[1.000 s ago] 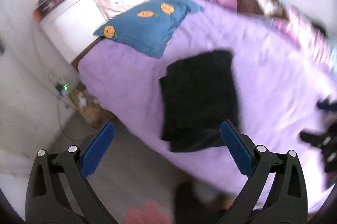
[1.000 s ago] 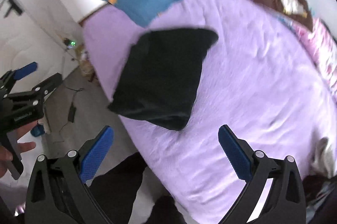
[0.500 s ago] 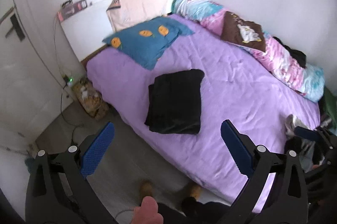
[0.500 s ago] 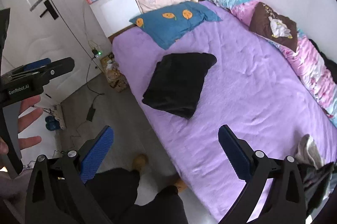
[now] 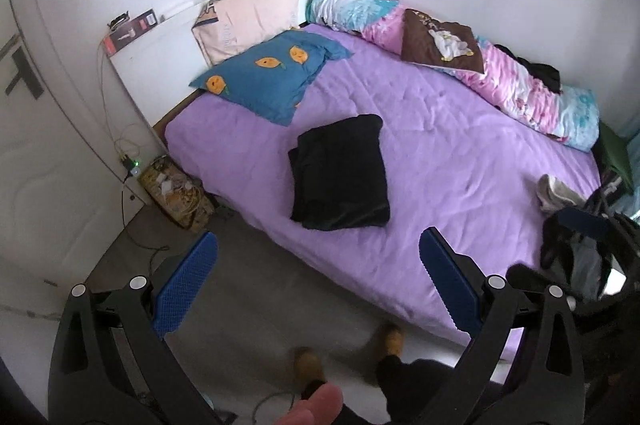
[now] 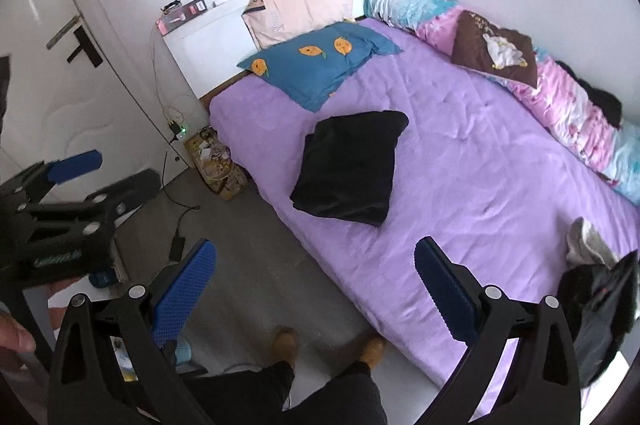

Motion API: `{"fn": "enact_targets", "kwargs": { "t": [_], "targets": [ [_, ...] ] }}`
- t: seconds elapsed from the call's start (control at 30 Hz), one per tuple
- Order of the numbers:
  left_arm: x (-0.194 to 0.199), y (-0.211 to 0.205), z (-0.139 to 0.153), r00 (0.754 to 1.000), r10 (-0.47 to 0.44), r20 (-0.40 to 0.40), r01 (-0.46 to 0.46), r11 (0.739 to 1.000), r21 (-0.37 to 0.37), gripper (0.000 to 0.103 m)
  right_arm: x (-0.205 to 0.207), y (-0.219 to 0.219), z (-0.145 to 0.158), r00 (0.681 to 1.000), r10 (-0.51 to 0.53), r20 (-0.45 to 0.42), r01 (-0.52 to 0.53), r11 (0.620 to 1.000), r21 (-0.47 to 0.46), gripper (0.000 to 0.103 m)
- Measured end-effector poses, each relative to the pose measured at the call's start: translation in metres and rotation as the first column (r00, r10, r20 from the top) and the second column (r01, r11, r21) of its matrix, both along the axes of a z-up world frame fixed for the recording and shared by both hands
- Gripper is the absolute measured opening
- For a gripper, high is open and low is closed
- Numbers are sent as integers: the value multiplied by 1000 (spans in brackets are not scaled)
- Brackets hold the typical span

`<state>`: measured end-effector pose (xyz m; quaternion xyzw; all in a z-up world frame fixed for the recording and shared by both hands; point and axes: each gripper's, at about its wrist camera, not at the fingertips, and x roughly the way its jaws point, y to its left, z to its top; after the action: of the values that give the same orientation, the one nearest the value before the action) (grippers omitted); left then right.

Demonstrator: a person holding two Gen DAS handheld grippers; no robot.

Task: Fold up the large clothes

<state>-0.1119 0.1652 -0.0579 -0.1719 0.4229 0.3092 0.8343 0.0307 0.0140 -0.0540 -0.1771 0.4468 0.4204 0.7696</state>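
A black garment (image 5: 340,173) lies folded into a neat rectangle on the purple bed (image 5: 460,145), near its left edge; it also shows in the right wrist view (image 6: 348,169). My left gripper (image 5: 316,285) is open and empty, held high above the floor and well back from the bed. My right gripper (image 6: 314,285) is open and empty too, also high and away from the garment. The left gripper also shows at the left edge of the right wrist view (image 6: 96,177).
A blue pillow (image 5: 272,77) and a pink pillow (image 5: 248,21) lie at the headboard. A rolled patterned duvet (image 5: 480,65) runs along the wall. Loose clothes (image 5: 568,225) pile at the bed's foot. A cluttered box (image 5: 176,193) and cables sit on the floor. My feet (image 6: 328,345) stand beside the bed.
Both grippers have pulled up and back from the bed, so the whole room now shows. The folded black garment has stayed where it lay.
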Motion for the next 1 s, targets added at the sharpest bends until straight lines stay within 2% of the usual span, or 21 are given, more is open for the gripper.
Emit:
{"fn": "enact_targets", "kwargs": {
  "t": [0.13,0.27,0.33,0.7,1.0],
  "targets": [
    [-6,5,-3,1000,7,2,-7,1000,-6,97,-7,1,5,999,10,34,-10,1000,2,97],
    [-13,5,0,1000,7,17,-7,1000,12,97,-5,-2,9,1000,6,22,-7,1000,21,97],
    [-16,6,-1,1000,4,23,-4,1000,-8,97,-3,-3,8,1000,7,12,-7,1000,24,97],
    [-11,-4,0,1000,-14,19,15,1000,-22,97,1,-8,8,1000,11,-7,-10,999,34,97],
    [-6,-9,-5,999,-31,15,31,999,-15,97,2,-8,7,1000,22,-16,-21,999,36,97]
  ]
}}
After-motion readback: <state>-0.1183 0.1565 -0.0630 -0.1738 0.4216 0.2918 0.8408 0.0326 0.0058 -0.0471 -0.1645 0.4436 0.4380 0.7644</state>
